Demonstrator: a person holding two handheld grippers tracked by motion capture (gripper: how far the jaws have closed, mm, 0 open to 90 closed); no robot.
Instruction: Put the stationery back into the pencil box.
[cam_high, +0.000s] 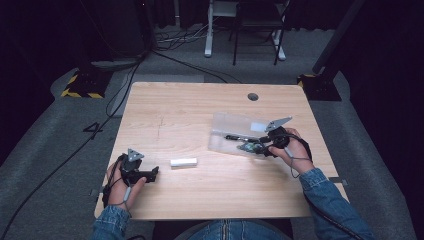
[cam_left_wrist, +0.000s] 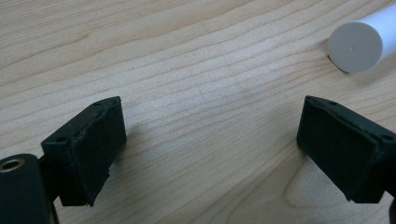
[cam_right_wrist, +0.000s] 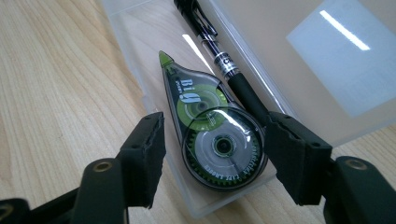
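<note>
Straddling a green-and-clear plastic correction tape dispenser (cam_right_wrist: 212, 140) with the right gripper (cam_right_wrist: 215, 158), jaws parted, pads apparently just clear of it. Lying in the near end of a clear plastic pencil case (cam_right_wrist: 135, 60), beside a black pen (cam_right_wrist: 229, 70). Left gripper (cam_left_wrist: 210, 140) wide open over bare wooden table (cam_left_wrist: 187, 56), holding nothing, near a white cylinder (cam_left_wrist: 357, 44).
</note>
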